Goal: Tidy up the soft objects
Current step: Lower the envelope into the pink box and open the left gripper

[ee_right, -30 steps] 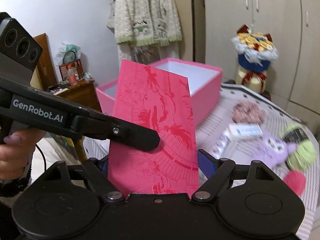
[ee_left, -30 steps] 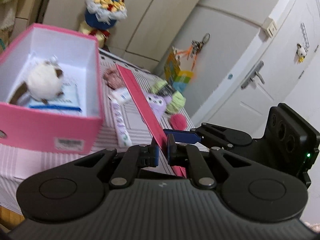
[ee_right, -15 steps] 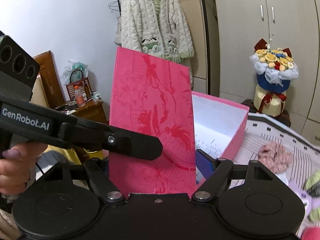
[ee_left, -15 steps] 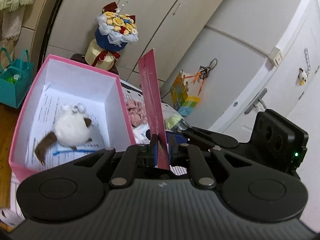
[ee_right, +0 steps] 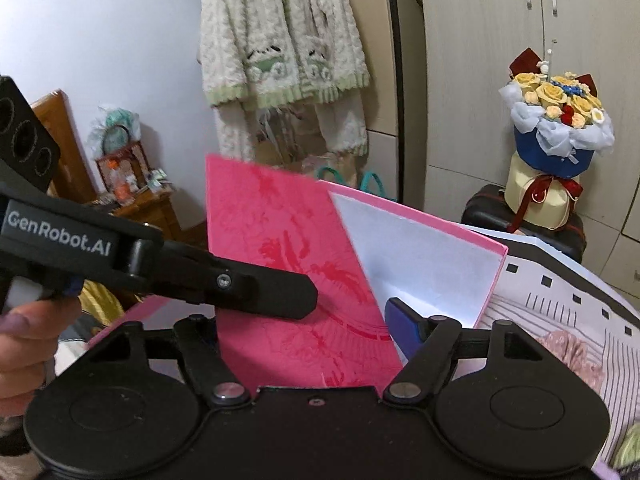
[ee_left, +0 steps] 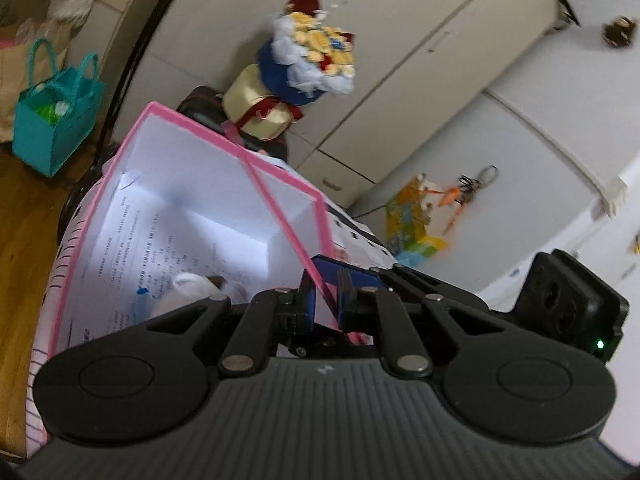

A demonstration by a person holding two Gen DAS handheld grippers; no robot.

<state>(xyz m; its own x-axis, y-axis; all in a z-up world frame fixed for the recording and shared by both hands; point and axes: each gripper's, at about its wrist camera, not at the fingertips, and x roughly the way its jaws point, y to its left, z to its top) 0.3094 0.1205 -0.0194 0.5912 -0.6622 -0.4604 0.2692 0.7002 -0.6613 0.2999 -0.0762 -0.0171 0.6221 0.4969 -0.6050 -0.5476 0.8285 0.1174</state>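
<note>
My left gripper (ee_left: 324,294) is shut on the edge of a flat pink lid (ee_left: 280,220), held edge-on over the open pink box (ee_left: 120,168). A white and brown plush toy (ee_left: 188,288) lies in the box on printed paper. In the right wrist view the lid's (ee_right: 288,264) patterned face stands between my right gripper's (ee_right: 304,332) wide-apart fingers, with the left gripper's finger (ee_right: 240,288) clamped on it. The box (ee_right: 420,256) sits just behind. Whether the right fingers touch the lid is hidden.
A flower bouquet (ee_right: 556,136) stands behind the box on a dark case. A pink knitted item (ee_right: 568,356) lies on the striped tablecloth (ee_right: 560,304) at the right. A teal bag (ee_left: 52,120) sits on the wooden floor. Cupboards are behind; a cardigan (ee_right: 280,52) hangs.
The lid has tipped from standing upright down toward the box opening, and both grippers have moved closer over the box. The left grip on the lid is unchanged.
</note>
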